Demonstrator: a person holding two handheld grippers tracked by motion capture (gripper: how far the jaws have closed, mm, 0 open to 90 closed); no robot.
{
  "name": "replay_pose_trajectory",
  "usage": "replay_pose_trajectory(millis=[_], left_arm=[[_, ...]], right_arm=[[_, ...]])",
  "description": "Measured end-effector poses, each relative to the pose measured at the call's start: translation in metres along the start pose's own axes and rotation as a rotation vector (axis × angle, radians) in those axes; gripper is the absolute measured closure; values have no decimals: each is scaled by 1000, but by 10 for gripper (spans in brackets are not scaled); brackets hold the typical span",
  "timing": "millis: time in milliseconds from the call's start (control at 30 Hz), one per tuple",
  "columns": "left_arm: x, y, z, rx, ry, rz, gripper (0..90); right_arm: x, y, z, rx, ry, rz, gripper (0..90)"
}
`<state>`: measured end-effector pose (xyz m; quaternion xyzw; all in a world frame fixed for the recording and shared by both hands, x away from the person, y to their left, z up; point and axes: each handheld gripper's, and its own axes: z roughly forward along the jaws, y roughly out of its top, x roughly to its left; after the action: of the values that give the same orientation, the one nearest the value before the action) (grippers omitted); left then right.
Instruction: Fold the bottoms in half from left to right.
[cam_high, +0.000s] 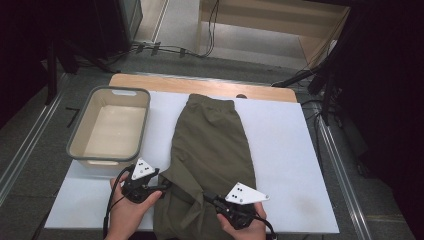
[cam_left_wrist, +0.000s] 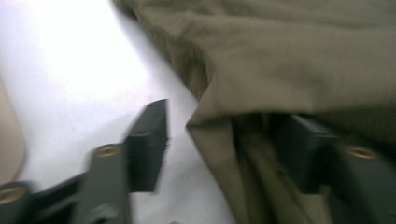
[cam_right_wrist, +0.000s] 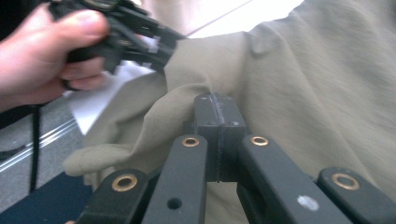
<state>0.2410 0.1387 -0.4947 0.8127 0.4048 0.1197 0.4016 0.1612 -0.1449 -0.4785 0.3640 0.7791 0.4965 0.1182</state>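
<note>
Trousers (cam_high: 210, 145) of olive-green cloth lie lengthwise down the middle of the high view, waistband toward the top of the frame, legs running to the bottom edge, on the white sheet that covers the counter (cam_high: 285, 150). The cloth looks soft and light, a thin woven stuff that creases and bunches readily; it should fold without resistance but will sag and slip if taken by a single layer, so the firm places to take it are the hems, side seams and waistband, with all layers pinched together.

The left tongs (cam_high: 159, 186), held in the person's left hand (cam_high: 131, 207) at the lower left of the garment, stand open: in the left gripper view one jaw rests over bare white sheet and the other is tucked under the edge of a fold, with the cloth's edge between them, not yet clamped. The right tongs (cam_right_wrist: 218, 109) are pressed closed; in the right gripper view the two pads meet with a ridge of the olive cloth gathered at their tips, so I judge them gripping the trousers near the lower middle of the garment.

A grey-rimmed plastic tub (cam_high: 82, 127) sits at the upper left of the sheet, beside the trousers but not touching them. Its cream interior holds nothing.
</note>
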Motion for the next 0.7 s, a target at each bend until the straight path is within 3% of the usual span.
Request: replay_pose_trajectory(millis=[200, 333, 400, 467, 533, 700], left_arm=[[18, 3, -24, -98, -29, -38, 689], [30, 0, -36, -133, -55, -58, 800], [34, -2, -38, -131, -50, -67, 808], [40, -5, -37, -130, -47, -88, 806], [44, -8, -37, -126, -48, -102, 778], [47, -10, -37, -122, -41, -103, 763]], right_arm=[[21, 3, 10, 18, 83, -51, 879], [35, 2, 23, 42, 124, -82, 878], [39, 1, 29, 53, 125, -87, 850], [41, 0, 32, 57, 129, -74, 732], [45, -1, 33, 61, 146, -85, 670], [60, -6, 28, 57, 180, -110, 632]])
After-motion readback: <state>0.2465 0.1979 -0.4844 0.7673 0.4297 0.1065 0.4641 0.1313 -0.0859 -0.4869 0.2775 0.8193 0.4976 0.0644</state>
